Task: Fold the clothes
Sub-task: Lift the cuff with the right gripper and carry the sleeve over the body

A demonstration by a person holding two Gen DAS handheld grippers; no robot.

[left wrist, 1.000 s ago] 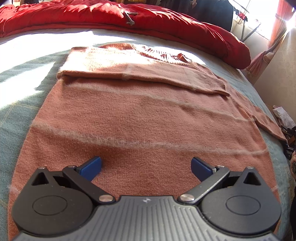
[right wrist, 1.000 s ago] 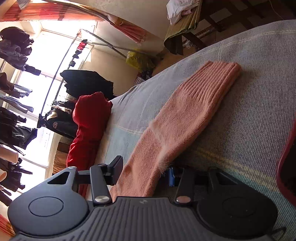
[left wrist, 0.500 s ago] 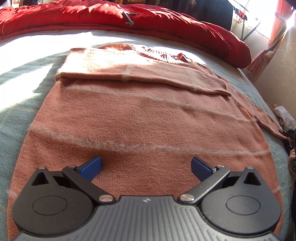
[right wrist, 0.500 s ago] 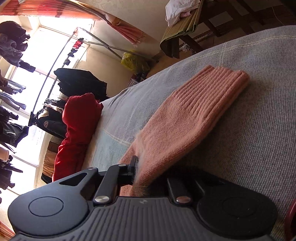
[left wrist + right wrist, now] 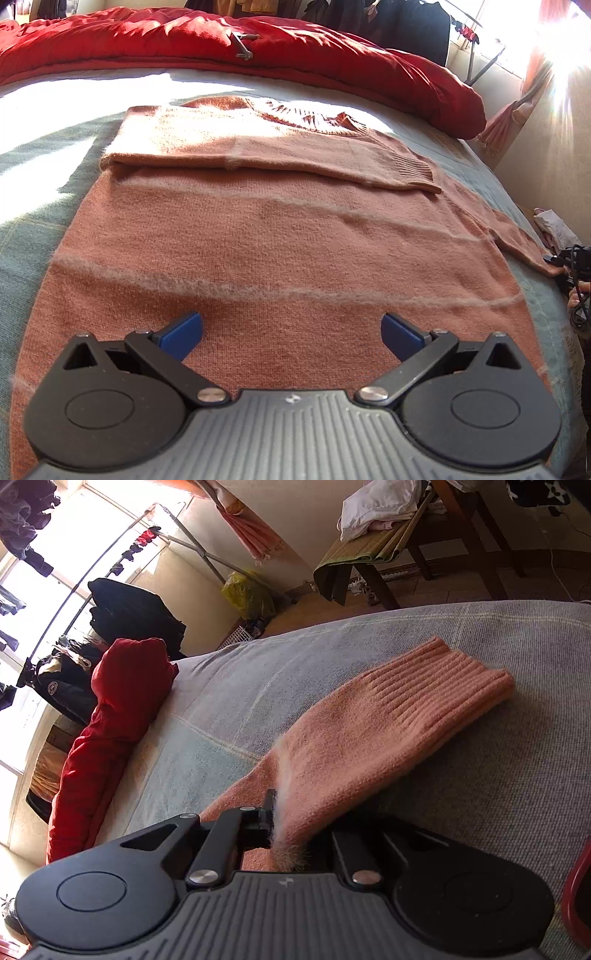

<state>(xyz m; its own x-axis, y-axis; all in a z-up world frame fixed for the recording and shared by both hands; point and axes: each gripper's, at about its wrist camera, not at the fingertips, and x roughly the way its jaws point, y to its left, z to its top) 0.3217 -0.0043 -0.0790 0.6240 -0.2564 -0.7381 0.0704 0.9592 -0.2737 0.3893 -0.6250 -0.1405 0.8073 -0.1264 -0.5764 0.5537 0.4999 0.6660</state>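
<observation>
Salmon sweater (image 5: 280,236) lies flat on grey-blue bedspread (image 5: 33,177), one sleeve (image 5: 266,155) folded across chest toward 12 o'clock. L gripper (image 5: 291,330) hovers over hem w/ blue fingertips (image 5: 183,328) wide apart, holding nothing. R gripper (image 5: 291,827) has fingers closed on other sleeve (image 5: 369,746), pinched near its middle; ribbed cuff (image 5: 454,686) rests on bedspread at approx 1 o'clock. Red duvet (image 5: 258,48) bunched along far edge at 12.
</observation>
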